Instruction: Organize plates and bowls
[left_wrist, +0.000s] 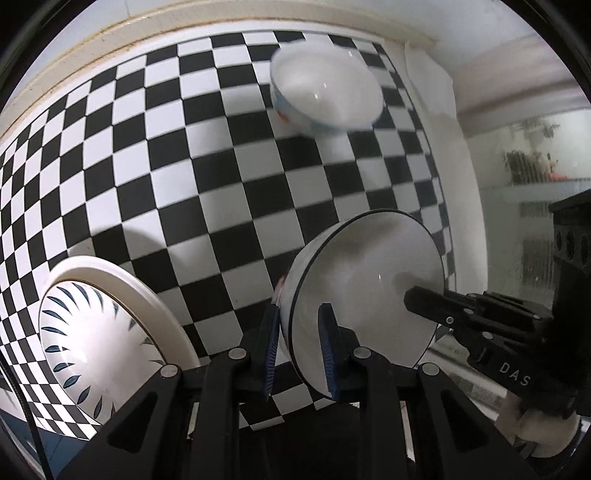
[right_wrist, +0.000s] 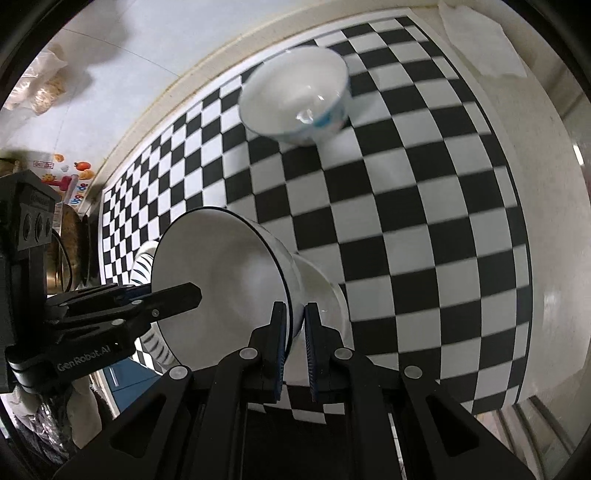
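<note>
Both grippers hold one white bowl with a dark rim (left_wrist: 369, 280), tilted above the checkered mat. My left gripper (left_wrist: 299, 347) is shut on its rim on one side. My right gripper (right_wrist: 295, 343) is shut on the opposite rim of the same bowl (right_wrist: 218, 273). The right gripper's fingers (left_wrist: 428, 302) show inside the bowl in the left wrist view, and the left gripper's fingers (right_wrist: 177, 295) show in the right wrist view. A second white bowl with blue and red marks (left_wrist: 325, 92) stands at the mat's far side; it also shows in the right wrist view (right_wrist: 295, 96). A plate with blue leaf marks (left_wrist: 96, 332) lies at lower left.
The black and white checkered mat (left_wrist: 184, 166) covers the counter. A white cloth or paper (right_wrist: 480, 44) lies past the mat's far corner. A white dish (right_wrist: 325, 291) sits under the held bowl. Bags and packets (right_wrist: 40, 88) lie at far left.
</note>
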